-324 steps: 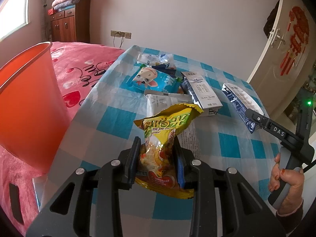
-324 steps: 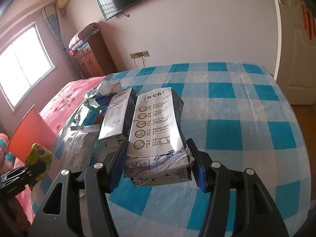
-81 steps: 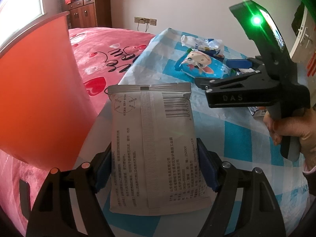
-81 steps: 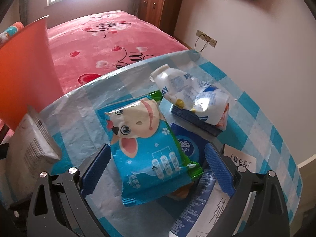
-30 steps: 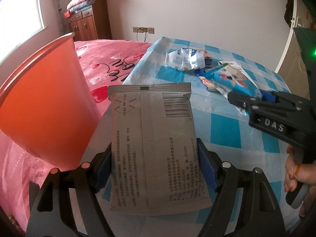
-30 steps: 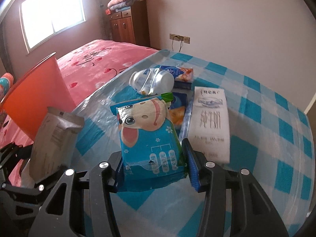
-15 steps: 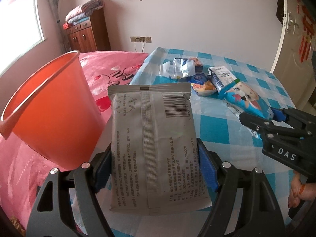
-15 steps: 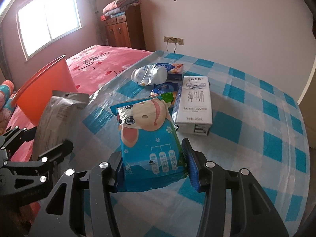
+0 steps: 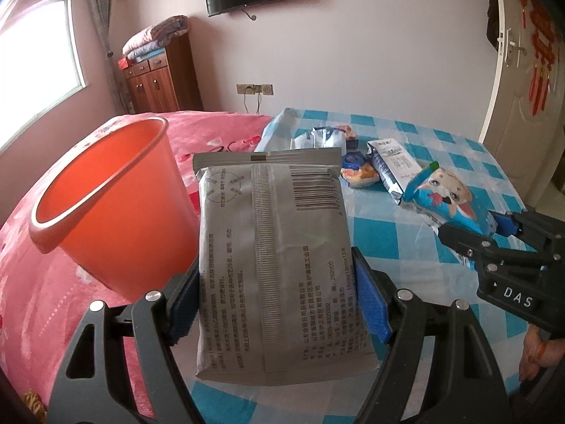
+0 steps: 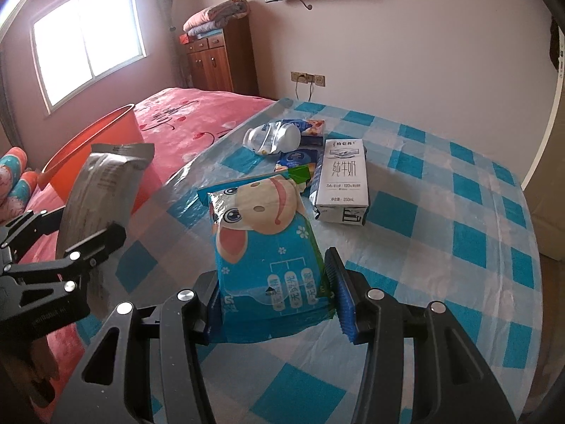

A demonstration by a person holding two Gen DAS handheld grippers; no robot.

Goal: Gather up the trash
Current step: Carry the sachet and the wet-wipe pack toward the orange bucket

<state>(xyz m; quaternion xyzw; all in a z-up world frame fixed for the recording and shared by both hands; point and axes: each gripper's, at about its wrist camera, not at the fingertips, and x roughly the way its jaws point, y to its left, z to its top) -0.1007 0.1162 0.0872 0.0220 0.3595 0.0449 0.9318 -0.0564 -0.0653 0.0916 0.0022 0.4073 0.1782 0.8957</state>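
Two packets were off the checkered table (image 10: 441, 212): our left gripper (image 9: 279, 304) clamped a grey foil pouch (image 9: 275, 247) beside the orange bin (image 9: 106, 205), hiding its near wall, while our right gripper (image 10: 272, 304) pinched a blue wet-wipes pack (image 10: 265, 243).

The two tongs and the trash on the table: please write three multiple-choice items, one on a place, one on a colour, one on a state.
1. Where is the bin?
A. on the pink bed, left of the table
B. on the checked table
C. by the door

2. What colour is the bin?
A. blue
B. orange
C. grey

3. What do the right tongs hold?
A. nothing
B. the milk carton
C. the blue cartoon packet

Answers:
1 A: the orange bin stands on the pink bed, beside the table.
2 B: its wall and rim are orange.
3 C: the right tongs are shut on the blue cartoon packet; the milk carton lies on the table.
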